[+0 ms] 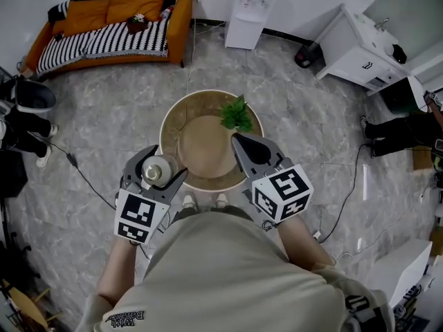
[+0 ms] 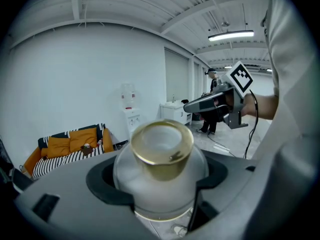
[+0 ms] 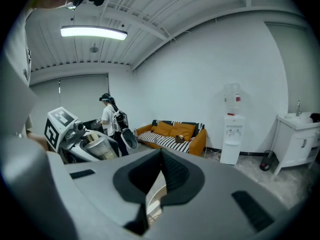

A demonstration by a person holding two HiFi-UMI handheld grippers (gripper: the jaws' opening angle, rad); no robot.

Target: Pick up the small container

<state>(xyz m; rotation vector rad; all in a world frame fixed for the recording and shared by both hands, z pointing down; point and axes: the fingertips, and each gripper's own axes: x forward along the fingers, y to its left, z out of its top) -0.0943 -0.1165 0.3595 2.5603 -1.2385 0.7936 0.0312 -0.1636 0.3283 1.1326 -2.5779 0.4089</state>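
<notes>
The small container [image 2: 160, 169], a frosted jar w/ a gold neck, was seen clamped between the jaws of the left gripper [image 1: 163, 166]; the jaws were spread about as wide as the jar's belly, one on each side; the jar stood roughly upright, mouth up, its long axis across the line of the jaws. Rel. to the round table [image 1: 208, 151], the jar was held at the near-left rim and looked clear of the top, though contact w/ the rim could not be ruled out from above. The right gripper [image 1: 242, 144] was held over the table's near-right part, just short of the plant [image 1: 237, 113]; its jaws were pressed together w/ nothing between them. The pick-up was judged largely done; no approach was needed, since the container lay inside the left gripper, not ahead of it; only the left hand was concerned, the right being apart across the table. The next move, prob., called for the jar to be carried level, so that the rounded glass would not slip.
</notes>
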